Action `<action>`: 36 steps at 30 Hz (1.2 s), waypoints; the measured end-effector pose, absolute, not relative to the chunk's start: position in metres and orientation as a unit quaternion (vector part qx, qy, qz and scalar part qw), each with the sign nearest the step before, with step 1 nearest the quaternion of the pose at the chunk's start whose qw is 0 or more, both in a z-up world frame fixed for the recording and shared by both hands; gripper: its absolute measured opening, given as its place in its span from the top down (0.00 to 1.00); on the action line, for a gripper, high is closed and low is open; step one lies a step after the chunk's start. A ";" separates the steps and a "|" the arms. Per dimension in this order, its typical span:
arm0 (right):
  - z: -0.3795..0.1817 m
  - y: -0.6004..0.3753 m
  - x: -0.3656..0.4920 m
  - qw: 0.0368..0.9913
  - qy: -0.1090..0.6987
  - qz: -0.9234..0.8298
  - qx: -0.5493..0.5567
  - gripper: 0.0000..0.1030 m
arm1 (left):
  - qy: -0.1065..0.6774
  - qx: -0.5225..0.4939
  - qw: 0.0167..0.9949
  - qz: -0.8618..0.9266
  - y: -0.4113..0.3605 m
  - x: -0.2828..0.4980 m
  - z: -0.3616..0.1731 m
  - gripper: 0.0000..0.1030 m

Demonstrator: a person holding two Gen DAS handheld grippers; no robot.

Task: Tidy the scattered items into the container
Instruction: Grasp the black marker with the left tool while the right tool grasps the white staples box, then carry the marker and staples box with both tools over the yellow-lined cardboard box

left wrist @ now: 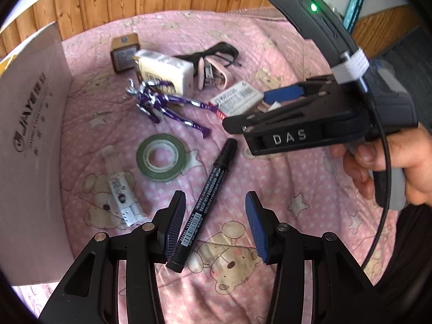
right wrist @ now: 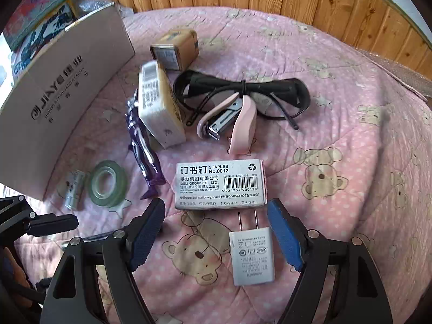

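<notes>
Below, black marker (left wrist: 204, 208) between open jaws

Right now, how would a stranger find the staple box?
Start at the pink bear-print quilt. Near its middle, below the pink stapler and just above the white plug adapter, lies the staple box. Only it is flat, grey and printed "STAPLES No.0012".

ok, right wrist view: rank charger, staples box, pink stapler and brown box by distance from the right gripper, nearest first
From the right gripper:
1. Charger: between the open fingers, nearer the blue one on the right, untouched.
2. Staples box: just beyond the fingertips, centre.
3. Pink stapler: further up, lying open against the black glasses.
4. Brown box: farthest, upper centre-left, near the wooden wall.
</notes>
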State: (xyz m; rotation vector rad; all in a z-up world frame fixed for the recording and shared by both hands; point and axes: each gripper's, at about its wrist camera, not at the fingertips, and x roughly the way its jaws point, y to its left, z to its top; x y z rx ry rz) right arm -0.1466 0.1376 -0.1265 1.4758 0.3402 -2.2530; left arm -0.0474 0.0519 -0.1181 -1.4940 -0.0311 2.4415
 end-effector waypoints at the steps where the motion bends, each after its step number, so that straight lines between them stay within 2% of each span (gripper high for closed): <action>1: -0.130 0.138 -0.148 0.211 0.123 -0.810 0.534 0.23 | -0.005 -0.522 0.134 0.842 0.053 -0.049 -0.124 0.53; 7: -0.133 0.144 -0.151 0.206 0.125 -0.808 0.537 0.23 | 0.011 -0.511 0.128 0.850 0.059 -0.049 -0.133 0.54; 9: -0.133 0.144 -0.151 0.207 0.126 -0.810 0.534 0.23 | 0.020 -0.507 0.119 0.853 0.059 -0.048 -0.133 0.66; 10: -0.134 0.144 -0.155 0.207 0.126 -0.811 0.532 0.25 | 0.022 -0.507 0.115 0.854 0.059 -0.050 -0.133 0.78; 11: -0.133 0.144 -0.156 0.204 0.128 -0.813 0.530 0.31 | 0.017 -0.508 0.114 0.854 0.057 -0.051 -0.133 0.84; 13: -0.133 0.143 -0.162 0.201 0.126 -0.816 0.528 0.32 | 0.009 -0.509 0.109 0.854 0.052 -0.055 -0.133 0.87; 20: -0.127 0.148 -0.158 0.191 0.090 -0.815 0.540 0.33 | 0.012 -0.487 0.117 0.866 0.054 -0.050 -0.112 0.87; 36: -0.073 0.147 -0.113 0.196 0.021 -0.842 0.503 0.33 | -0.044 -0.430 0.107 0.896 0.023 -0.027 -0.049 0.87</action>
